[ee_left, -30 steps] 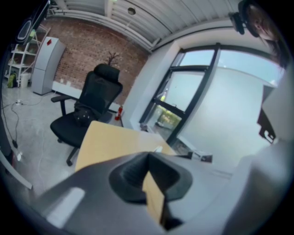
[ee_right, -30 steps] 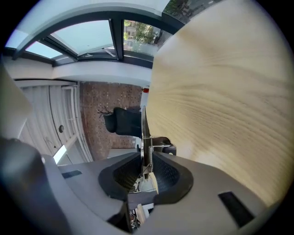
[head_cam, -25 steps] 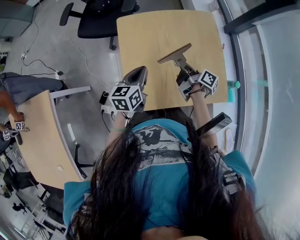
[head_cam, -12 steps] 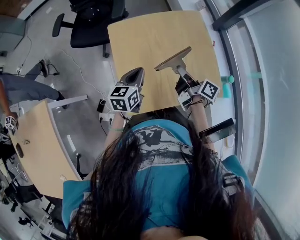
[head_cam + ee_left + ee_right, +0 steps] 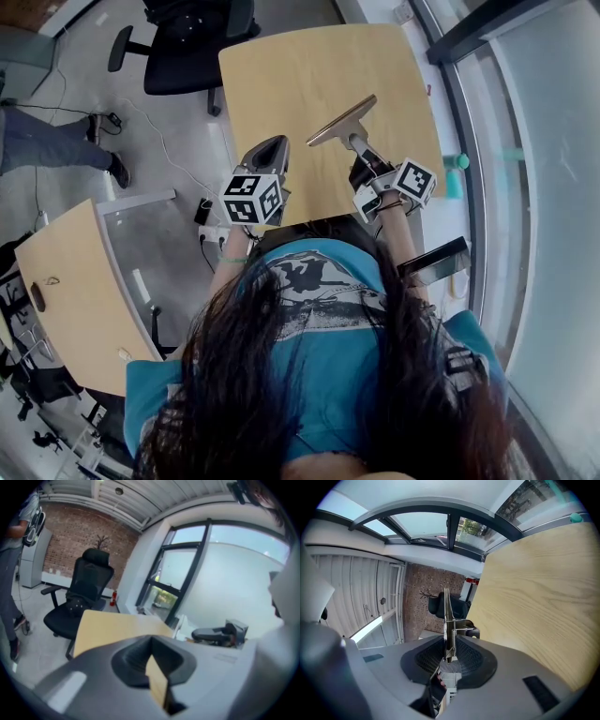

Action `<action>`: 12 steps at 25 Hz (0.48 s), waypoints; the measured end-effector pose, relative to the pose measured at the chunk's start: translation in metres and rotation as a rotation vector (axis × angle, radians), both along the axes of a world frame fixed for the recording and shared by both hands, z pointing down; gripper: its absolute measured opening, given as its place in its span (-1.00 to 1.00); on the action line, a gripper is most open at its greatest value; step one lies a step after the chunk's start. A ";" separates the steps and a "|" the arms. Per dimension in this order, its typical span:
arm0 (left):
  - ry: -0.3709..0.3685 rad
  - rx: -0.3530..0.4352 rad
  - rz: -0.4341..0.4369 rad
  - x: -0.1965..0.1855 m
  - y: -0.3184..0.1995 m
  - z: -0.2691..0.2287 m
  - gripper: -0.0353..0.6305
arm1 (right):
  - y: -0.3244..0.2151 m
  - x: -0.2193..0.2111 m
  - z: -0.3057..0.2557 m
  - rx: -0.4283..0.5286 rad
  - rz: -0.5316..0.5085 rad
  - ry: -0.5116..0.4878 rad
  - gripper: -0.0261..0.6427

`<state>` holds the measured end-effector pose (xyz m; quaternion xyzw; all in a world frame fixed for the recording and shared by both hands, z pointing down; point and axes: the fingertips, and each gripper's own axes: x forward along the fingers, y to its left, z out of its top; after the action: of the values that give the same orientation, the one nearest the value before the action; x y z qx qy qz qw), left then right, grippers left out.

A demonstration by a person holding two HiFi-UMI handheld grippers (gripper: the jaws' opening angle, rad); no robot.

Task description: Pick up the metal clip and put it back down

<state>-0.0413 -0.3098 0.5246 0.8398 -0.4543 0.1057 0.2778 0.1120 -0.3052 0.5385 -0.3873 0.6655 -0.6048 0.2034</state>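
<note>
The metal clip [image 5: 342, 121] is a wide flat spring clip, held just above the wooden table [image 5: 309, 75]. My right gripper [image 5: 360, 148] is shut on its handle end, with the broad mouth pointing away from me. In the right gripper view the clip [image 5: 446, 616] shows edge-on, its spring between the jaws of my right gripper [image 5: 449, 656], and the table [image 5: 534, 602] lies to the right. My left gripper [image 5: 275, 142] hovers at the table's near left edge, shut and holding nothing. In its own view my left gripper [image 5: 151, 641] points over the table [image 5: 117, 627].
A black office chair [image 5: 192, 37] stands beyond the table's far left corner. A second wooden table [image 5: 70, 291] is at the left, with cables on the floor between. A glass wall [image 5: 534, 187] runs along the right. A person's legs [image 5: 37, 141] show at far left.
My right gripper has risen a little with the clip and rolled slightly. The left gripper has hardly moved. The person at the left has walked away from the second table.
</note>
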 end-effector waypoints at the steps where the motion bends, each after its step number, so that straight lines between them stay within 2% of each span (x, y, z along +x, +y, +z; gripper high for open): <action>1: 0.001 -0.002 -0.006 -0.001 0.000 0.000 -0.89 | -0.001 -0.001 0.000 0.004 -0.003 -0.009 -0.67; 4: -0.001 -0.005 -0.017 -0.002 0.000 0.001 -0.89 | -0.007 -0.002 0.010 -0.019 -0.011 -0.013 -0.67; 12: -0.014 -0.019 -0.051 -0.011 0.002 0.004 -0.89 | -0.044 -0.001 0.071 -0.166 -0.056 0.048 -0.67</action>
<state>-0.0521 -0.3081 0.5284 0.8245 -0.4765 0.1090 0.2851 0.1109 -0.3494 0.6097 -0.3986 0.6283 -0.6538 0.1376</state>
